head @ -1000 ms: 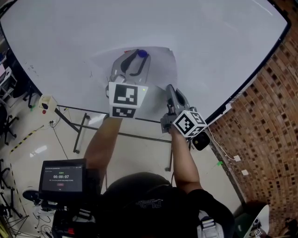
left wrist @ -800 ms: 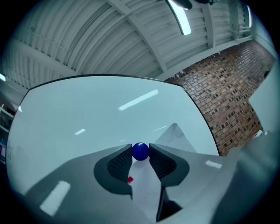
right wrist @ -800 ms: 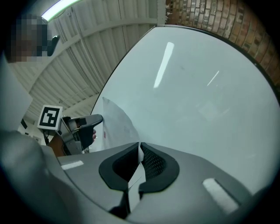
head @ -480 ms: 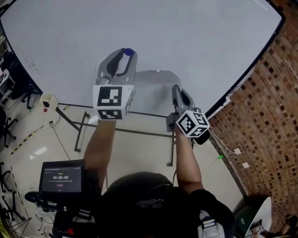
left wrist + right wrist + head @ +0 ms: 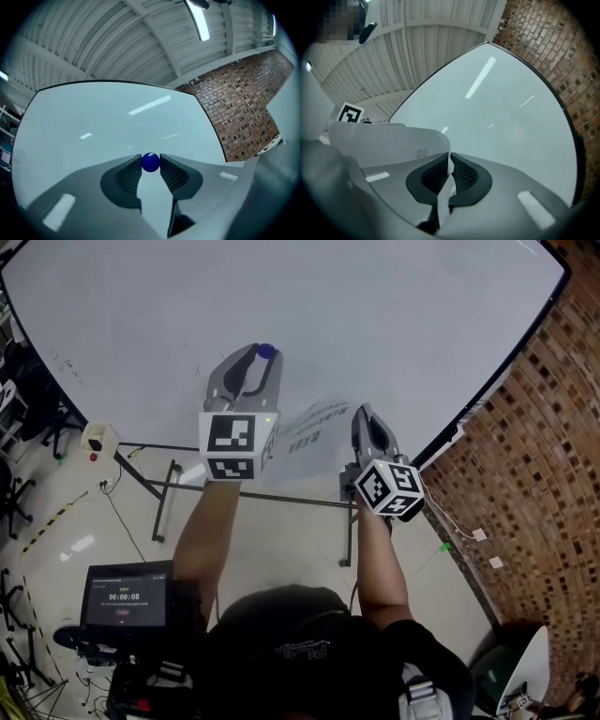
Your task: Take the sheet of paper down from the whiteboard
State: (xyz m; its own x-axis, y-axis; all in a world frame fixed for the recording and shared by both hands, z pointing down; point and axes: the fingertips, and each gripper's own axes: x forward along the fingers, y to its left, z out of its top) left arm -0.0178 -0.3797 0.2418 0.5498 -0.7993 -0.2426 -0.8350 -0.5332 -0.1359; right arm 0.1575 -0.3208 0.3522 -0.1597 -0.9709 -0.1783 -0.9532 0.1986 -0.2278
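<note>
Since a second ago your left gripper (image 5: 258, 357) has carried the small round blue magnet (image 5: 150, 162) left, clear of the white printed sheet of paper (image 5: 314, 425). The sheet has come away from the large white whiteboard (image 5: 394, 315). Left jaws: clamped on the magnet at their tips. Right gripper (image 5: 366, 416): jaws closed on the sheet's right edge. The sheet curls loose between both grippers, by the board's near edge.

Curled printed sheet (image 5: 314, 425) before whiteboard (image 5: 375, 315)
</note>
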